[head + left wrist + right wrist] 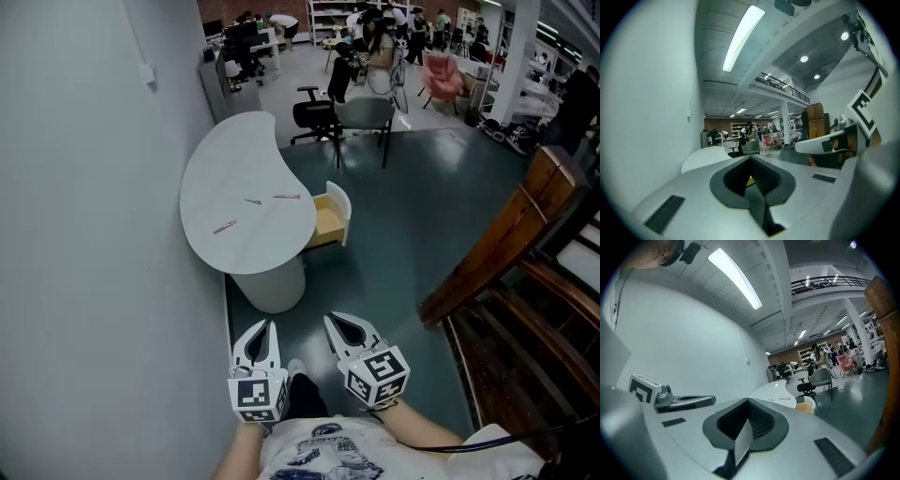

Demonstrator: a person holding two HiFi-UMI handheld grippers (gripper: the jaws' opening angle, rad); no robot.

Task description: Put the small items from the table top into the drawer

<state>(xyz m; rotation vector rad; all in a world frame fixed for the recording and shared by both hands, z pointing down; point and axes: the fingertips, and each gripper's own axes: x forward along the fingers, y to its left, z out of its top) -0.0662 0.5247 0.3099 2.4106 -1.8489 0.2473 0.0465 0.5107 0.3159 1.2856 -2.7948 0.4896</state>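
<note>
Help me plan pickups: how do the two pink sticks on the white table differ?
The far pink stick lies close to the open drawer; the near pink stick lies toward the wall. In the head view the far one runs almost level, the near one slants. Both are thin, pink and flat on the table.

Three small items lie on the table beside the left wall, its open drawer projecting rightward.
</note>
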